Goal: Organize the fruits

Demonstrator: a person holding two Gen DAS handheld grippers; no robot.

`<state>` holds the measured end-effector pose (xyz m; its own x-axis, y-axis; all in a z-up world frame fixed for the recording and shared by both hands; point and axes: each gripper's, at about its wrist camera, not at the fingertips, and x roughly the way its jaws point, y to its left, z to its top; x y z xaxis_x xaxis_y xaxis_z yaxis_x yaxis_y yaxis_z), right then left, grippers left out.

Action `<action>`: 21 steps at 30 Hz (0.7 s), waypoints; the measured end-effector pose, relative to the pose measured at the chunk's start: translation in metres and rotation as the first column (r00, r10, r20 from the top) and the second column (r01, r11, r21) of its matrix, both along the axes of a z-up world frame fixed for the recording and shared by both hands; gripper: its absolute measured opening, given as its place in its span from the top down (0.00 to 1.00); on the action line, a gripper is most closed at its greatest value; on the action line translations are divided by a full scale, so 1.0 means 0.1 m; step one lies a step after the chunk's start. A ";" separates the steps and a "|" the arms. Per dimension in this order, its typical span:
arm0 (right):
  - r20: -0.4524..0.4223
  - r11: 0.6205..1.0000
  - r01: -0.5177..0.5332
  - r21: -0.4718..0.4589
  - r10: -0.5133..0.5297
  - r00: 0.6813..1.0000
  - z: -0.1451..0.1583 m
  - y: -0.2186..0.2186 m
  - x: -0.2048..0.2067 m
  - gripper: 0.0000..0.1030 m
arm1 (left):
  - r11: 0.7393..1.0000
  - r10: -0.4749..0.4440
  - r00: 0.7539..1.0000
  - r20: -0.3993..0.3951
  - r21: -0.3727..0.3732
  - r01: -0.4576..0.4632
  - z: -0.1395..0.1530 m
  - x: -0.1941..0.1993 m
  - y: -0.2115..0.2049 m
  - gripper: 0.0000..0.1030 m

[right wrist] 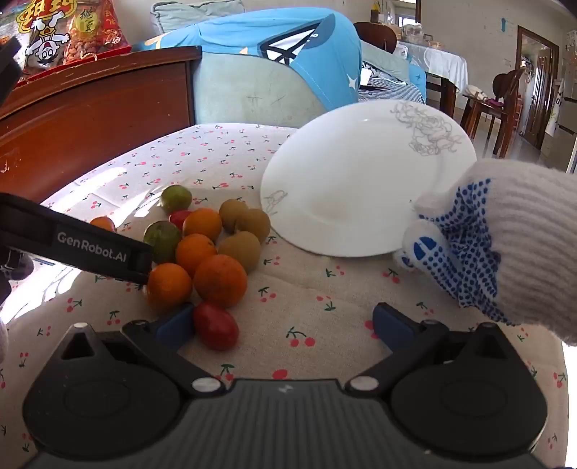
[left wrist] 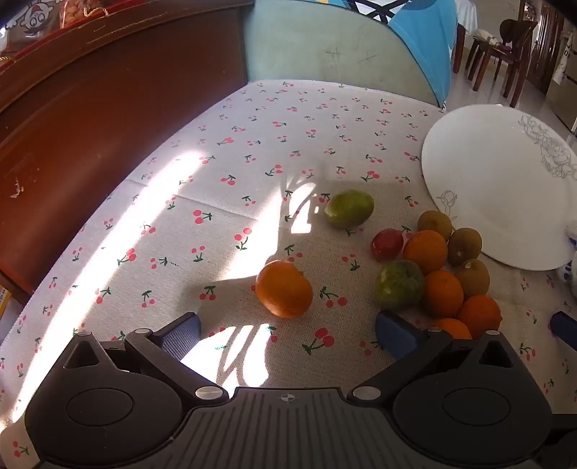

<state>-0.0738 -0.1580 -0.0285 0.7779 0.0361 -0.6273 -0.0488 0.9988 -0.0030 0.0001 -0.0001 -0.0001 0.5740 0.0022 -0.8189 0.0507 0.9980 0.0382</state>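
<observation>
Bench [left wrist: 252, 151]: covered by a beige cloth printed with red cherries; a band of sunlight crosses its left part. Carries everything listed below.

Wooden cabinet [left wrist: 90, 119]: dark red-brown, along the bench's left edge; snack bags [right wrist: 72, 32] stand on top of it.

White plate [right wrist: 360, 187]: line-drawn flower on its rim, on the right part of the bench. A gloved hand [right wrist: 505, 245], white knit with blue dots, touches its near right edge; whether the plate lies flat or is tipped up cannot be told.

Left claw [left wrist: 287, 333]: blue-padded fingers wide apart, holding nothing, low over the cloth. A lone orange [left wrist: 284, 298] lies just ahead of it, between the finger lines.

Right claw [right wrist: 283, 326]: fingers likewise apart and empty. A red fruit [right wrist: 215, 326] lies touching its left finger [right wrist: 176, 324].

Fruit pile [right wrist: 209, 249]: clustered just left of the plate. It holds several oranges, three brown kiwi-like fruits [right wrist: 245, 223] nearest the plate, a green-red fruit [left wrist: 398, 285] and a small red one [left wrist: 386, 244].

Green fruit [left wrist: 349, 209]: alone, a little apart from the pile on its far left side.
</observation>
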 end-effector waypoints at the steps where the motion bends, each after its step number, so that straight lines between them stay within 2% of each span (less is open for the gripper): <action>1: -0.003 1.000 0.000 0.007 0.000 1.000 0.00 0.00 0.00 0.00 | 1.000 0.000 1.000 0.001 0.000 0.000 0.00 0.00 0.00 0.00; 21: -0.006 1.000 0.000 0.008 0.000 1.000 0.00 0.00 0.00 0.01 | 1.000 0.004 1.000 -0.003 -0.005 -0.004 -0.02 0.01 0.00 0.00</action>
